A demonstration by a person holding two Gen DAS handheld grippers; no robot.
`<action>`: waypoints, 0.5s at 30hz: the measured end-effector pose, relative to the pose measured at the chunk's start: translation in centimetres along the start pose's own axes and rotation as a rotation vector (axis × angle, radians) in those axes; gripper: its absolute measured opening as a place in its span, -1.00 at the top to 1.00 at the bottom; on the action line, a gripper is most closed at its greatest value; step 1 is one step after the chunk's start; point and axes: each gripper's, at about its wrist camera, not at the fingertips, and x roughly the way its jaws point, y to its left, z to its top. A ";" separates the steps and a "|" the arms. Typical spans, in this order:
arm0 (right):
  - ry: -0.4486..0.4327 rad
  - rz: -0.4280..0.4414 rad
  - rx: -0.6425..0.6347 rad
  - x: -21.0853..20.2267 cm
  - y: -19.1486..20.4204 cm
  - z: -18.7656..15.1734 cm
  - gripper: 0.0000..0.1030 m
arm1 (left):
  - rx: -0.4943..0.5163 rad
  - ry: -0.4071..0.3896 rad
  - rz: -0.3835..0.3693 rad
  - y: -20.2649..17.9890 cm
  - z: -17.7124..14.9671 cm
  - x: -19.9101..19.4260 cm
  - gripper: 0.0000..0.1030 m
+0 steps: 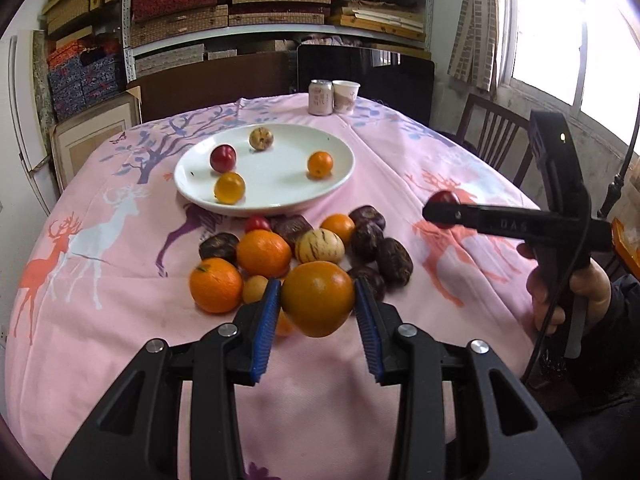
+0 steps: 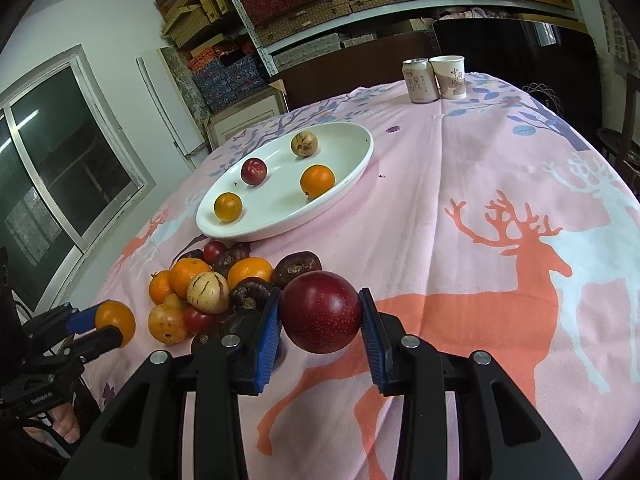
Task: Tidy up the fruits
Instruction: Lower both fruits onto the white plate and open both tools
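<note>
Left tool (image 1: 316,300): clenched on an orange (image 1: 318,298), blue pads pressing both sides; the fruit is clear of the cloth, in front of the pile.
Right tool (image 2: 320,312): clenched on a dark red plum (image 2: 320,312), held above the deer-print cloth, to the right of the pile.
Right tool from the left camera: seen side-on at the right edge, only a sliver of plum showing past the black finger; the hand (image 1: 568,292) on its handle is partly cut off.
Left tool from the right camera: low at the left edge, body cropped, the orange showing between its tips.
Plate (image 1: 340,176): white, on the tabletop (image 1: 100,320) beyond the pile; holds two small oranges, a red plum and a pale striped fruit, all apart from one another.
Pile (image 1: 304,248): oranges, a striped melon-like fruit, a small red fruit and several dark brown ones, touching and overlapping; the near ones are hidden behind the held fruit and the fingers, so no count is possible.
Can (image 1: 321,97) and paper cup (image 1: 346,96): at the far edge, side by side; print too small to read.
</note>
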 end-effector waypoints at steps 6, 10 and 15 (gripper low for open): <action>-0.018 -0.003 -0.103 -1.4 3.3 5.0 0.26 | -0.022 -0.034 -0.004 3.0 4.3 1.1 0.29; -0.013 -0.029 -0.153 0.6 4.9 10.2 0.26 | -0.011 -0.045 0.021 5.0 8.1 3.8 0.29; 0.061 -0.073 -0.167 7.3 5.1 14.3 0.25 | -0.028 0.005 0.047 7.8 11.9 9.2 0.28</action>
